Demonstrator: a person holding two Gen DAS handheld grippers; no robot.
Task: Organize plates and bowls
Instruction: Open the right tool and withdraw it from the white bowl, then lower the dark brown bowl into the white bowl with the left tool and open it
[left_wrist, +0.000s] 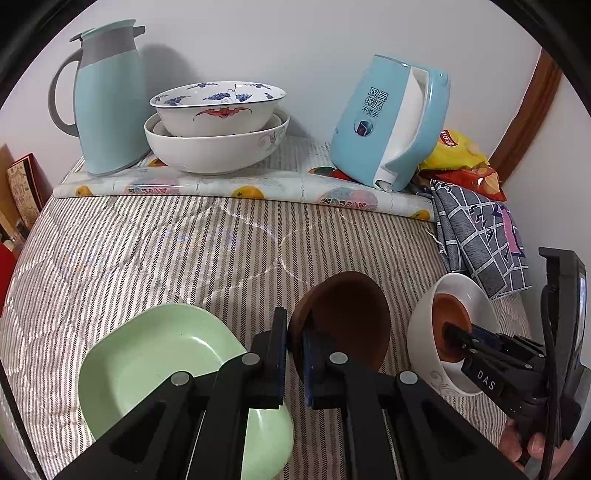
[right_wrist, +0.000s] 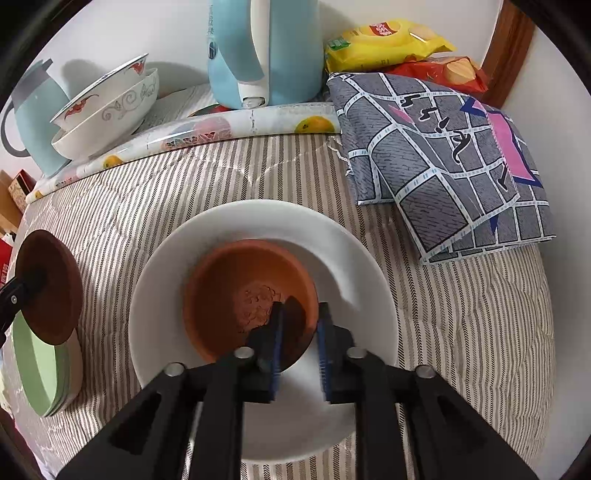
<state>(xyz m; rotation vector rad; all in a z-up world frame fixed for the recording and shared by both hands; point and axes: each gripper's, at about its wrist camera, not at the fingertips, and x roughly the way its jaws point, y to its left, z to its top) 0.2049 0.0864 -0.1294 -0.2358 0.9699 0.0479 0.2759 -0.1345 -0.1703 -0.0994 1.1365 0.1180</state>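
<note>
Small terracotta-brown bowl (right_wrist: 243, 295) sitting inside a white bowl (right_wrist: 177, 258) on the striped quilt (right_wrist: 461, 332), near and to the right. Right gripper (right_wrist: 299, 343) over its near rim: jaws narrowly parted, rim between them, right pad off the wall with a gap showing, left pad inside the bowl, contact there not clear. No earlier view to compare.

Dark brown dish (left_wrist: 343, 317) tilted on edge and lifted off the quilt, clamped at its near rim by the left gripper (left_wrist: 294, 354), jaws closed tight on it. Below and to its left, a pale green plate (left_wrist: 155, 362) lying flat on the quilt; seen from the right wrist view as the top of a short stack, with a beige edge beneath.

Farther back, two large bowls nested on a fruit-print mat (left_wrist: 221, 186): a blue-and-red patterned bowl (left_wrist: 218, 107) tilted inside a plain white one (left_wrist: 214, 147) with grey scrollwork. Left of them a light blue thermal jug (left_wrist: 107, 99) with grey handle, against the wall. Right of them a light blue electric kettle (left_wrist: 388, 122), on the same mat. Behind the kettle to the right, yellow and red snack bags (left_wrist: 458, 155). Folded grey checked cloth (left_wrist: 480, 236) on the quilt at the far right, apart from the white bowl. Part of a hand (left_wrist: 532, 443) visible at the bottom right, gripping the right tool's handle.
</note>
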